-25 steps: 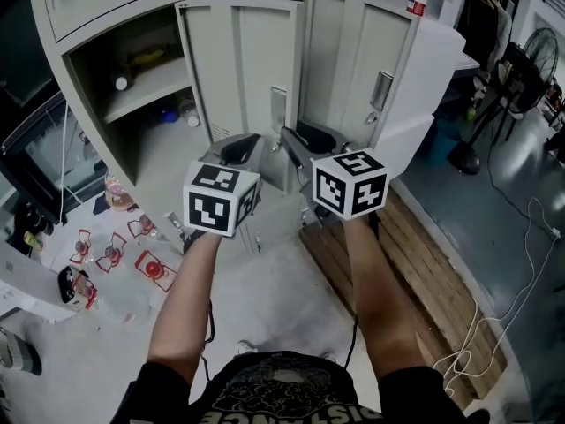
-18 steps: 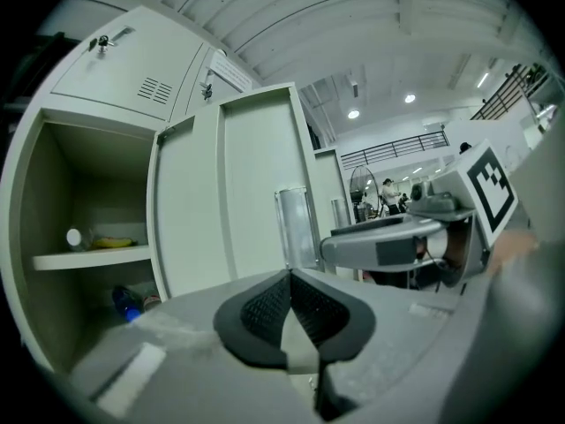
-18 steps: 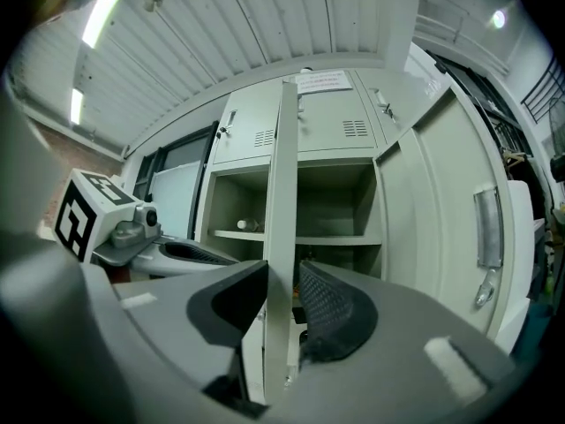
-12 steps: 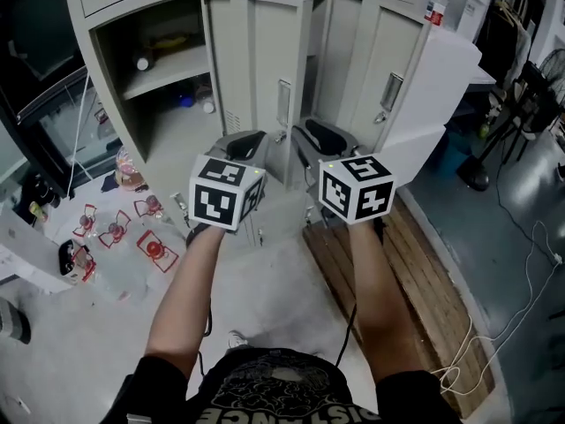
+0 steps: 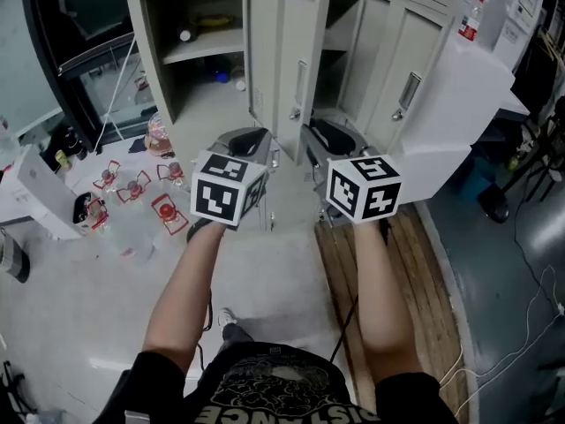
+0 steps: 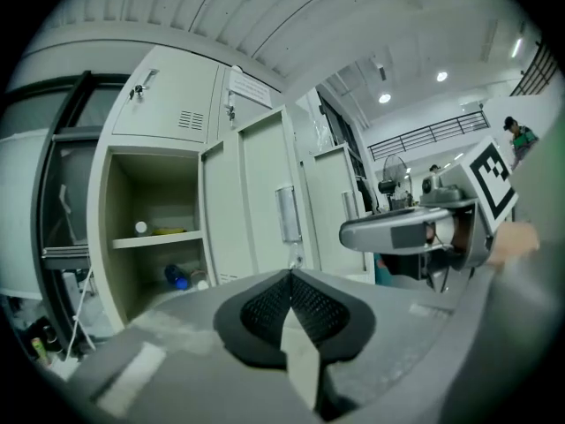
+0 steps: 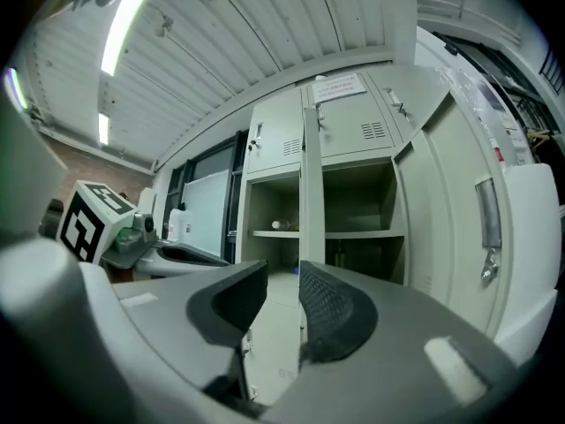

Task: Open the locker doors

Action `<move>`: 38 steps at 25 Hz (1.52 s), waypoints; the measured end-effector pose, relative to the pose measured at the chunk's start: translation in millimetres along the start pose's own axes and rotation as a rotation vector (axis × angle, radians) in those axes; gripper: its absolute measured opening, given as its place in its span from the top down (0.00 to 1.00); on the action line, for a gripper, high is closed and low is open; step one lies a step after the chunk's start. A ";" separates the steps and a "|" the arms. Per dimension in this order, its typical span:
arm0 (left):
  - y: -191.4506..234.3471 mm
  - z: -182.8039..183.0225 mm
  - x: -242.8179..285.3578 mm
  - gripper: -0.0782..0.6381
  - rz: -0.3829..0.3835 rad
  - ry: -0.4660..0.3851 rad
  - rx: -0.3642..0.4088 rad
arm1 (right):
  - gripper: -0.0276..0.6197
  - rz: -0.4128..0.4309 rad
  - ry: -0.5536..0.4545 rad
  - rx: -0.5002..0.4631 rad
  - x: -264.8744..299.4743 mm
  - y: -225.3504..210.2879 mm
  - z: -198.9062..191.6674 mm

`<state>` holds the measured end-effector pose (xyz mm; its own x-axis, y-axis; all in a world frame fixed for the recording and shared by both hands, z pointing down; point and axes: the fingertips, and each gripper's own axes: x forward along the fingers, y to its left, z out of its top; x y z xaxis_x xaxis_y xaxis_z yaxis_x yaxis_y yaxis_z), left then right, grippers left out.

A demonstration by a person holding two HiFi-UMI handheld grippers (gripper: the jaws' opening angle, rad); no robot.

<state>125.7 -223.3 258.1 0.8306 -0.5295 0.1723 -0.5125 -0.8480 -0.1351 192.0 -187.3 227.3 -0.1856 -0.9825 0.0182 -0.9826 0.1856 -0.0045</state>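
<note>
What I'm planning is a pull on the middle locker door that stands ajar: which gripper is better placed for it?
Probably the right gripper. Its jaws stand apart, and the edge of the middle door lines up with the gap ahead of them. The left gripper has its jaws together, facing that door's flat front.

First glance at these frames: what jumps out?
Two black-and-white marker cubes mid-frame in the head view, one on the left gripper, jaws shut, one on the right gripper, jaws apart. Behind them two locker doors stand open; red-trimmed clutter lies on the floor at left.
</note>
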 end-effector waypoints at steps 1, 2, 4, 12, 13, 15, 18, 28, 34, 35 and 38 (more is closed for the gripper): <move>0.7 -4.2 -6.5 0.89 0.021 0.006 -0.004 | 0.78 0.018 0.003 0.002 -1.5 4.9 -3.1; 2.1 -8.2 -13.2 0.89 0.044 0.011 -0.011 | 0.78 0.037 0.005 0.005 -2.5 10.3 -6.2; 6.4 -15.5 -27.2 0.89 0.092 0.018 -0.025 | 0.78 0.074 0.009 0.010 -3.4 21.7 -11.9; 43.6 -41.6 -88.1 0.89 0.264 0.054 -0.058 | 0.77 0.207 0.030 0.029 10.4 76.5 -34.0; 49.2 -44.1 -94.6 0.89 0.277 0.054 -0.061 | 0.77 0.219 0.031 0.030 14.0 83.5 -35.5; 61.3 -51.0 -105.0 0.89 0.296 0.052 -0.068 | 0.77 0.239 0.035 0.030 23.5 97.8 -39.0; 82.3 -66.0 -116.6 0.89 0.309 0.070 -0.068 | 0.76 0.260 0.042 0.023 42.7 120.2 -45.5; 177.6 -113.5 -131.9 0.89 0.336 0.076 -0.063 | 0.72 0.279 0.085 0.034 133.6 185.4 -89.2; 214.9 -152.6 -119.6 0.89 0.286 0.108 -0.079 | 0.69 0.248 0.091 0.037 174.9 194.8 -124.0; 221.0 -158.9 -117.9 0.89 0.281 0.111 -0.087 | 0.69 0.237 0.091 0.044 181.2 193.7 -129.9; 235.3 -178.4 -109.2 0.89 0.269 0.121 -0.087 | 0.69 0.211 0.097 0.073 201.3 191.3 -151.6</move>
<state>-124.5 -369.3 381.5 0.6331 -0.7299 0.2577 -0.7317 -0.6729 -0.1083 -33.5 -346.7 381.7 -0.3896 -0.9150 0.1047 -0.9200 0.3813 -0.0907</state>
